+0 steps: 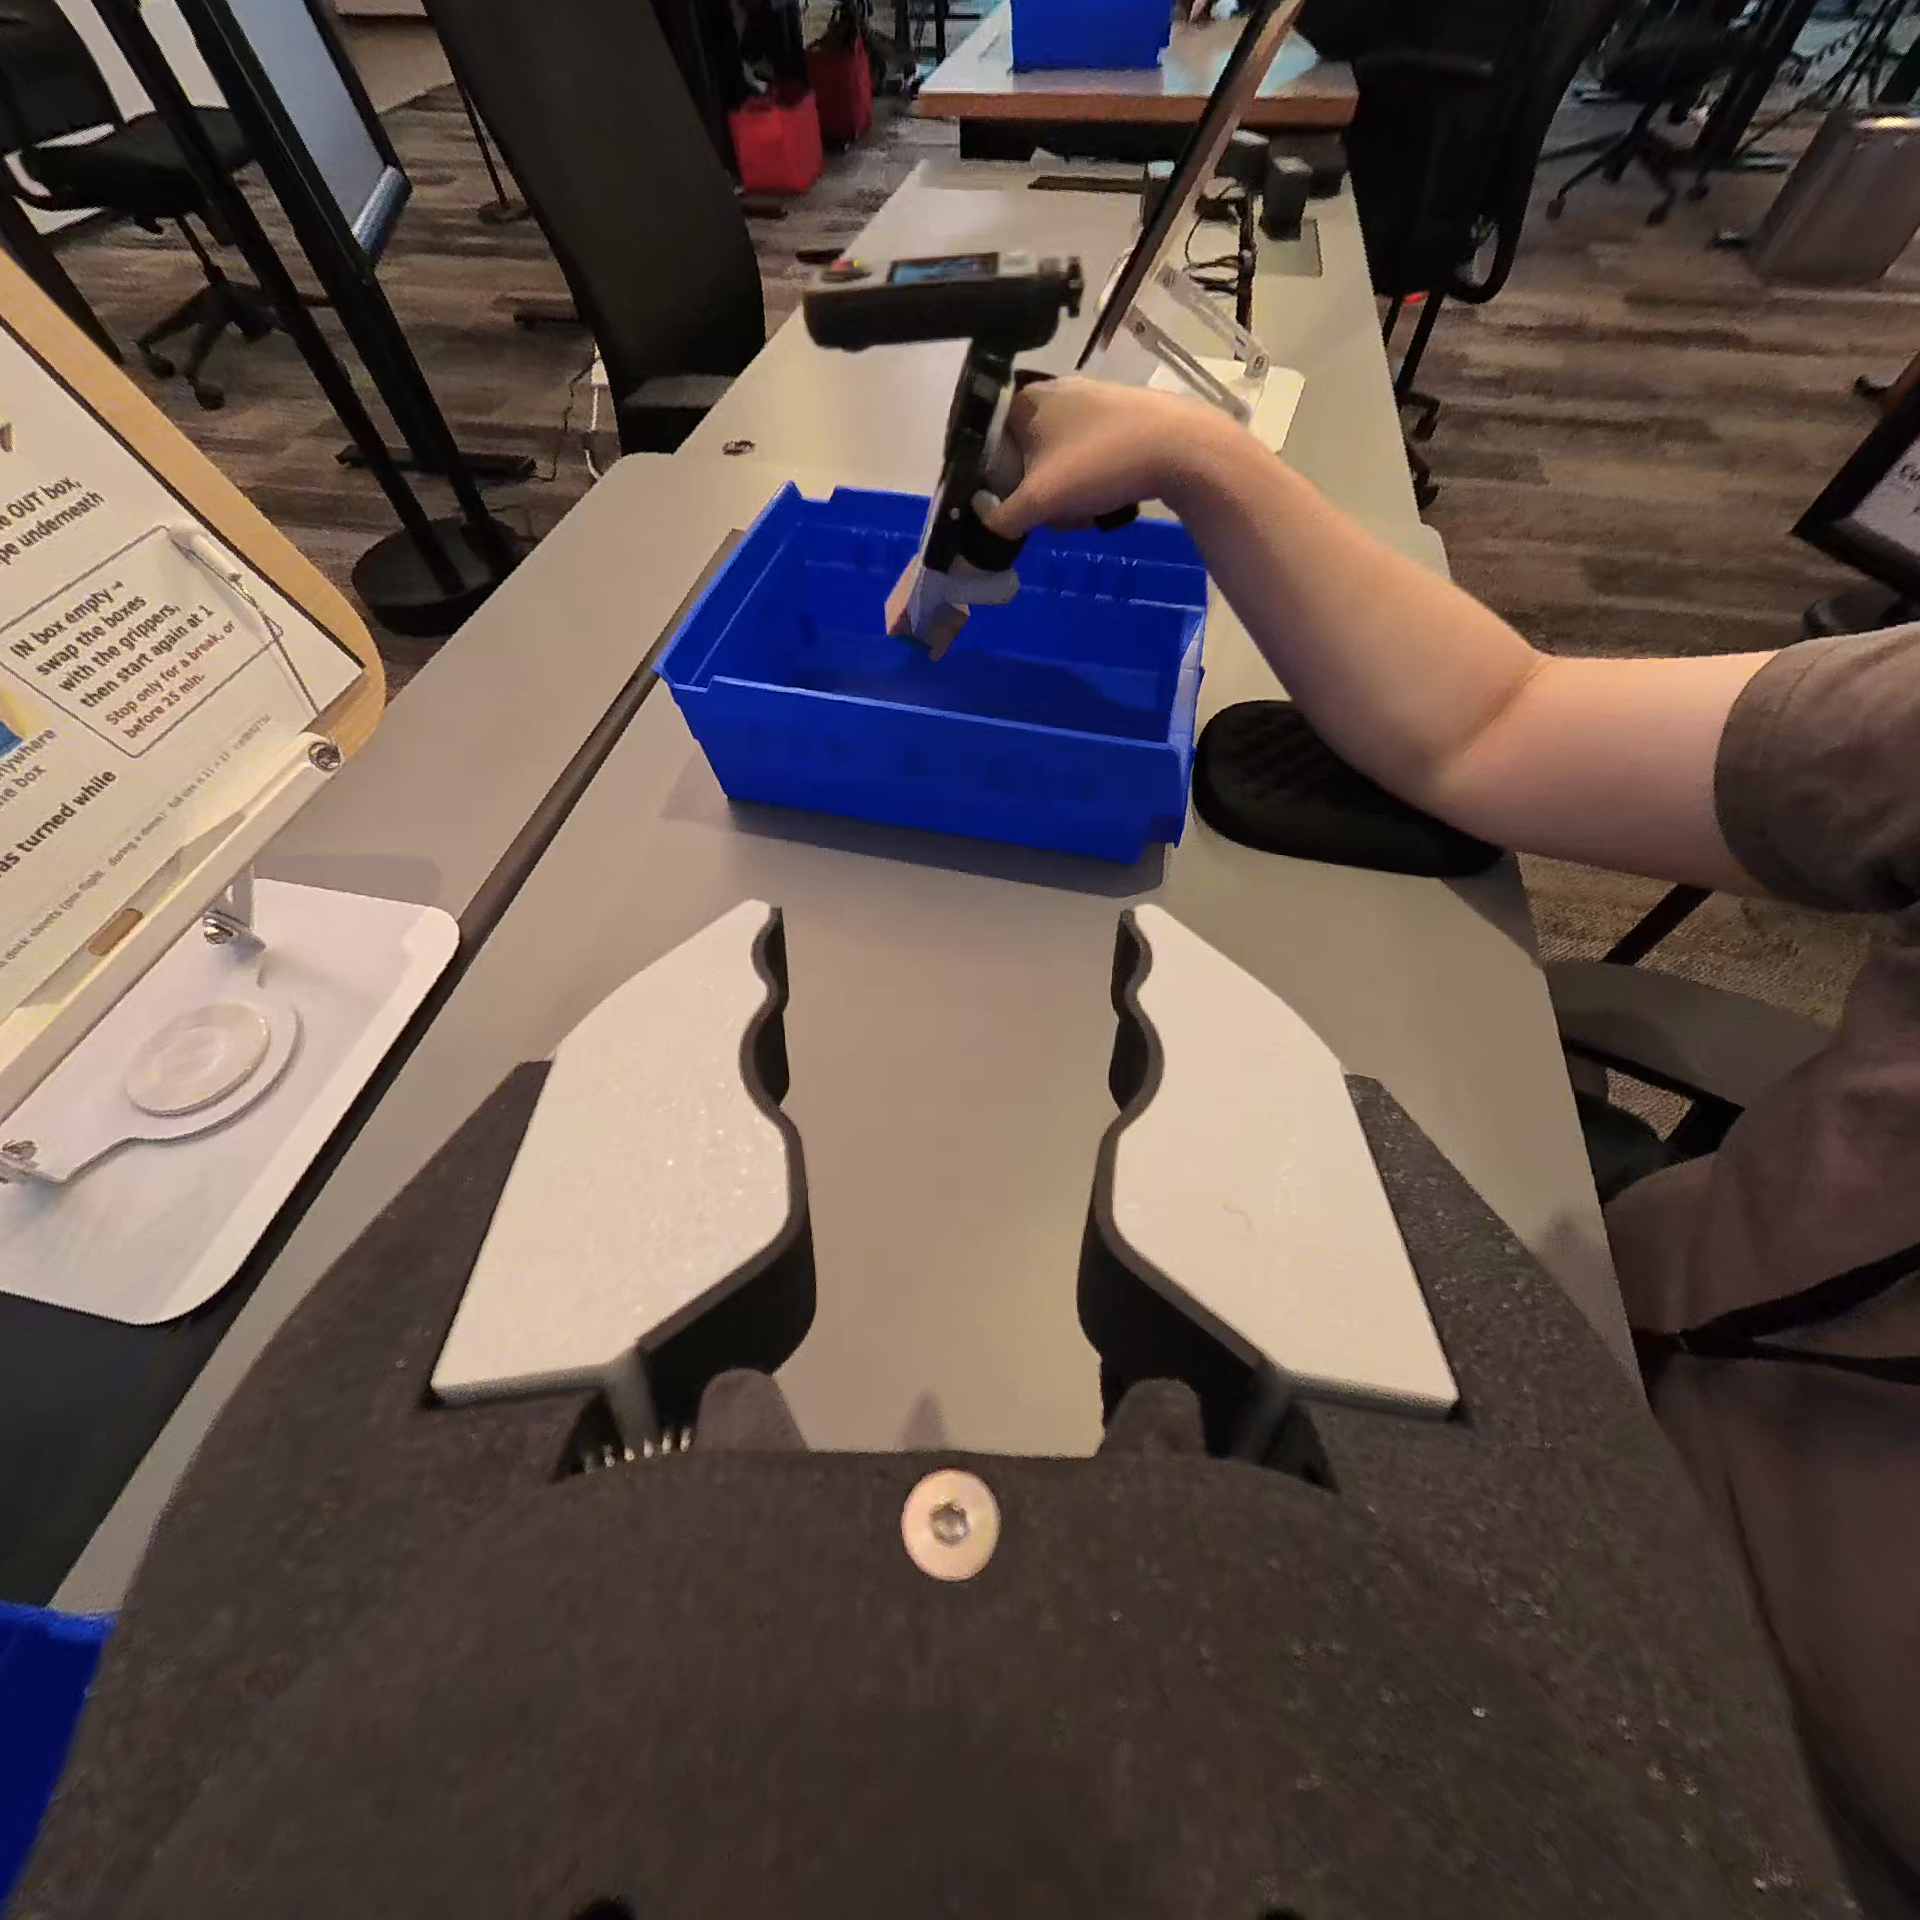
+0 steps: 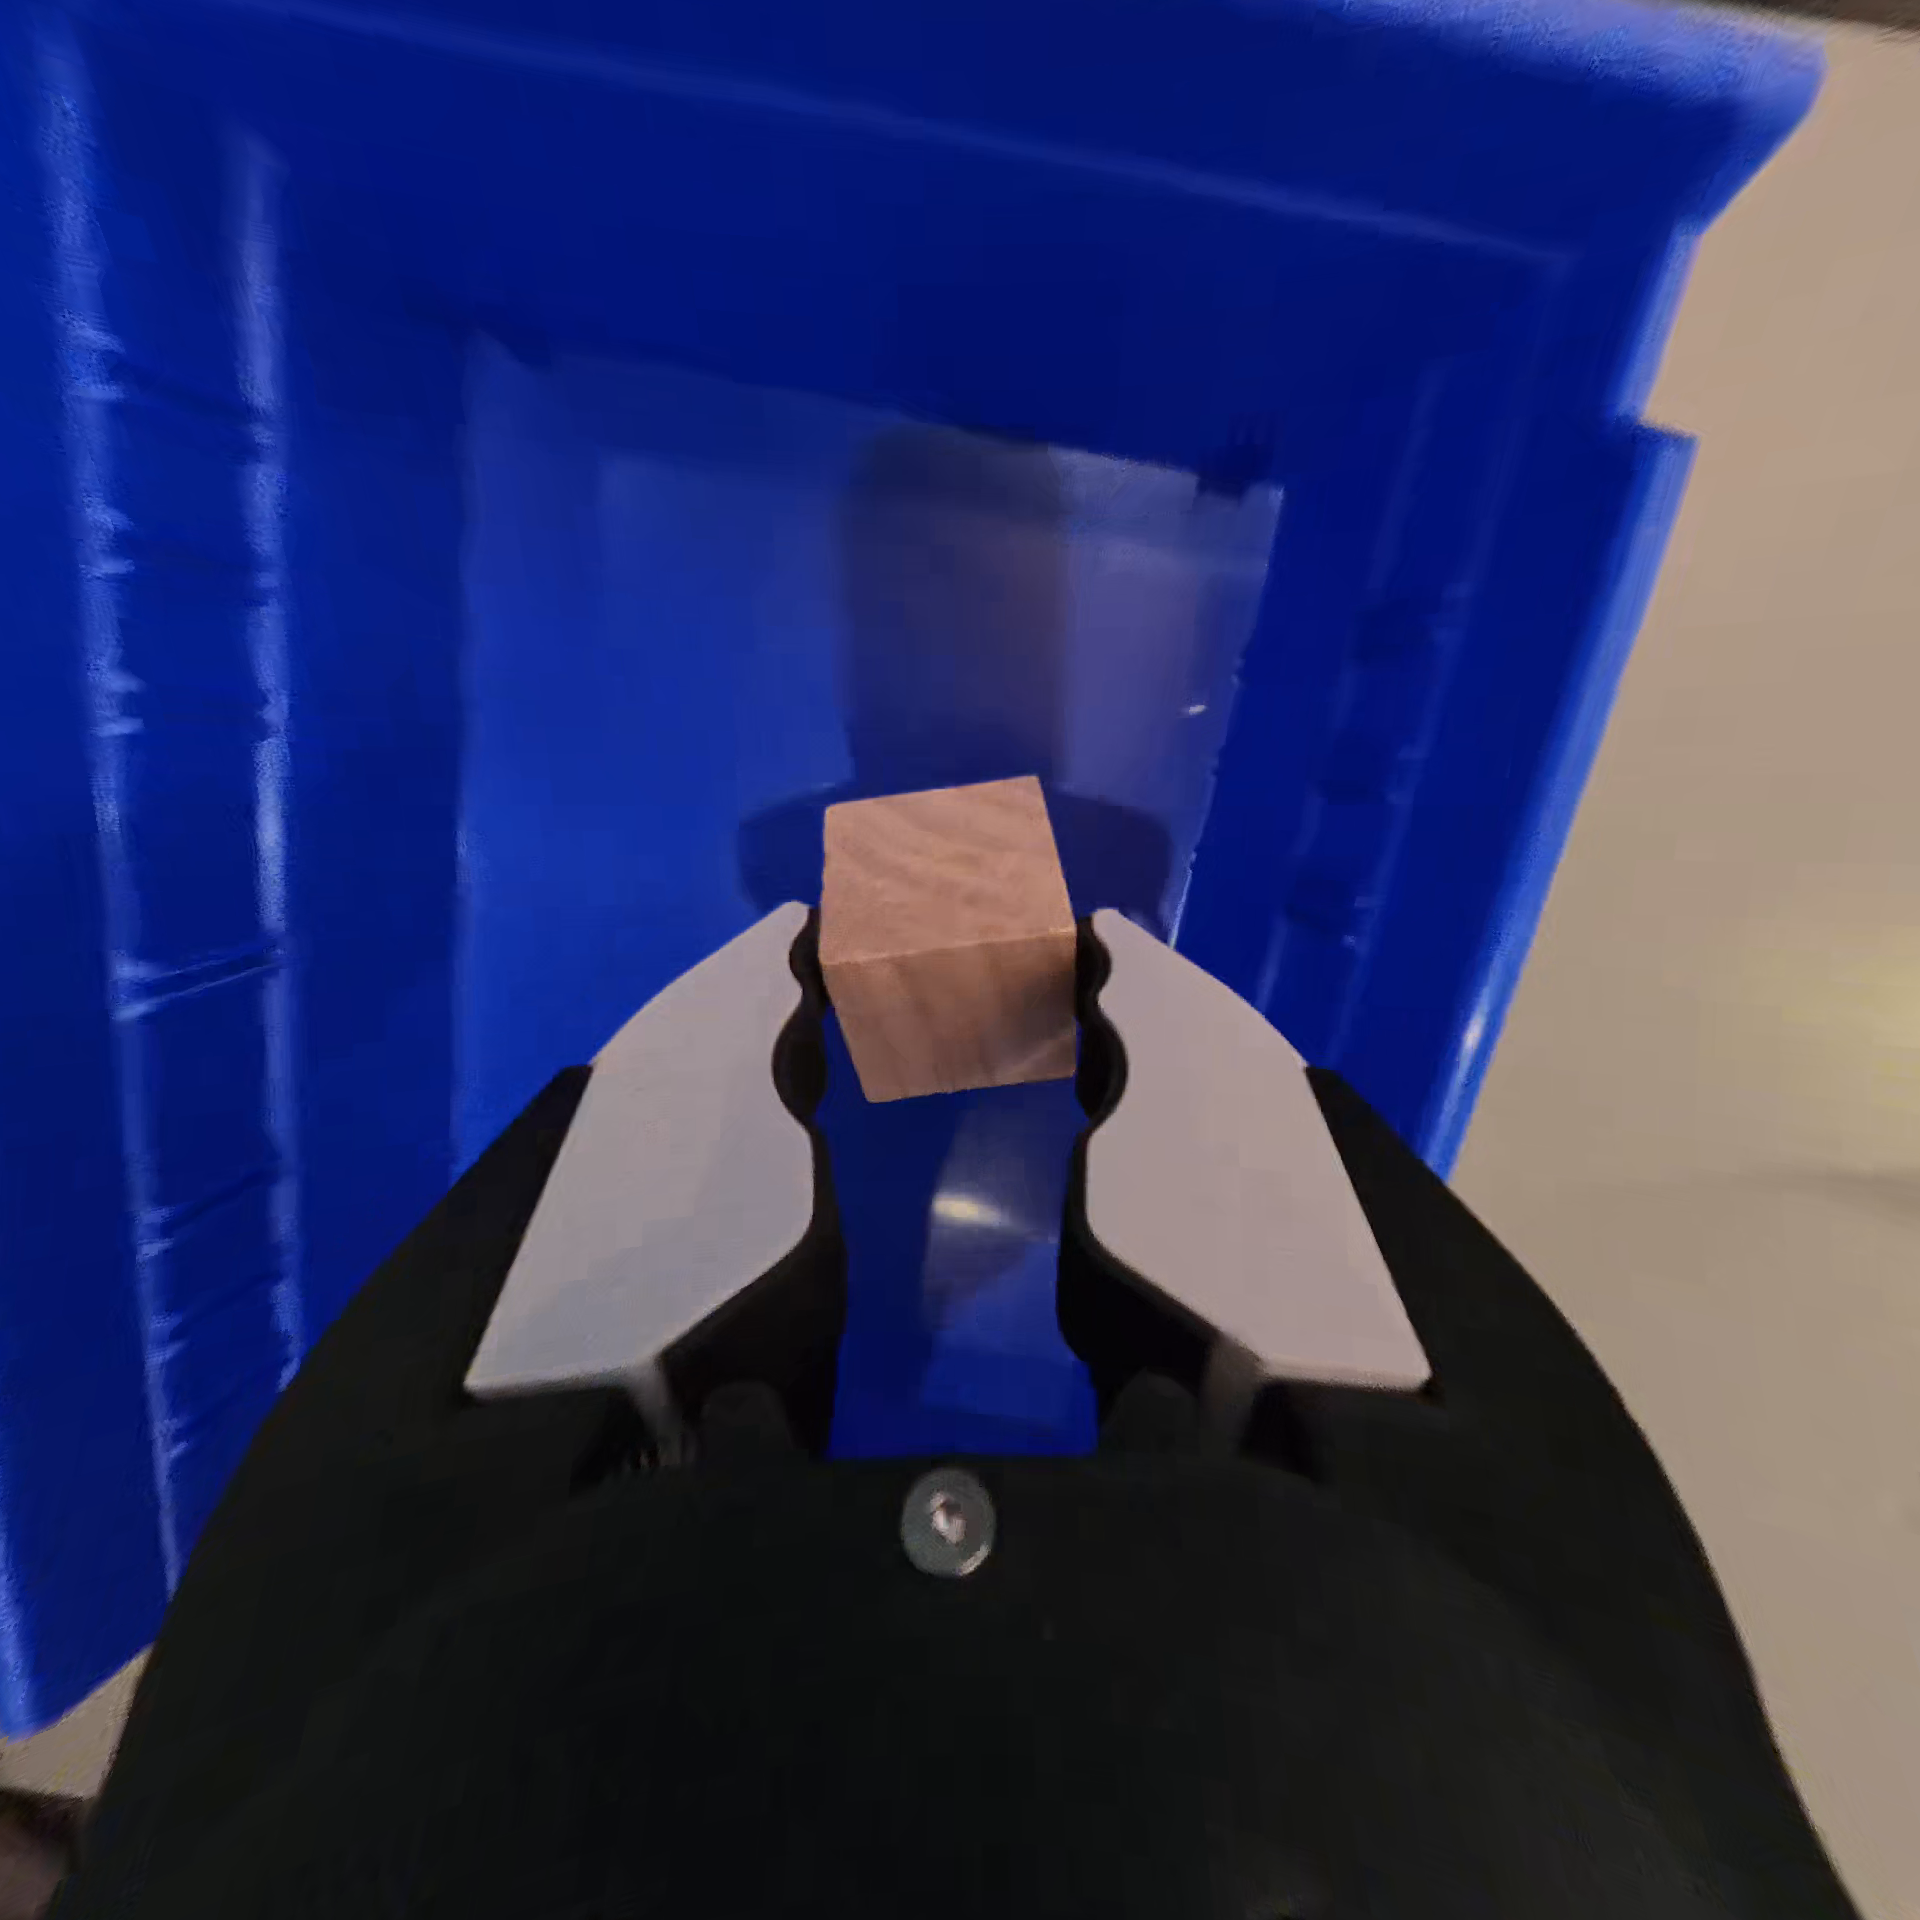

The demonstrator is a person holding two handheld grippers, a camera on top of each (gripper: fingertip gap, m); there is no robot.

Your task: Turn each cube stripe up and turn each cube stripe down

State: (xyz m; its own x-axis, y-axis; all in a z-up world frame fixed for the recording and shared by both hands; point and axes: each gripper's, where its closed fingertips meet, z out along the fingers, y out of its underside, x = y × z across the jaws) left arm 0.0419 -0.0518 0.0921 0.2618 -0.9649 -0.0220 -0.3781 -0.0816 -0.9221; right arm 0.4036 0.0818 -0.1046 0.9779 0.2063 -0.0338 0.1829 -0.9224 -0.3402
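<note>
Right gripper (image 2: pixel 948 940) is clamped on a plain wooden cube (image 2: pixel 940 935), both fingertips (image 2: pixel 774 956) pressed to opposite side faces, cube tilted slightly and held clear of the floor of the blue bin (image 2: pixel 312 727). No stripe shows on the two cube faces visible from the right wrist view; the other faces are hidden. From the left wrist view the same gripper (image 1: pixel 925 623) points down into the bin (image 1: pixel 935 779), tips below the rim, cube (image 1: pixel 902 613) only partly seen between them. The person's right hand (image 1: pixel 1081 457) grips the handle above the bin, forearm reaching in from the bin's right side. Left gripper (image 1: pixel 948 935) is spread wide with nothing between the fingers (image 1: pixel 644 1143), hovering over the grey table (image 1: pixel 935 1195) on the near side of the bin, apart from it. Black padded rest (image 1: pixel 1320 790) lies just right of the bin. An instruction sheet on a stand (image 1: pixel 156 675) sits well left of the bin. Bin interior otherwise too blurred to read.
</note>
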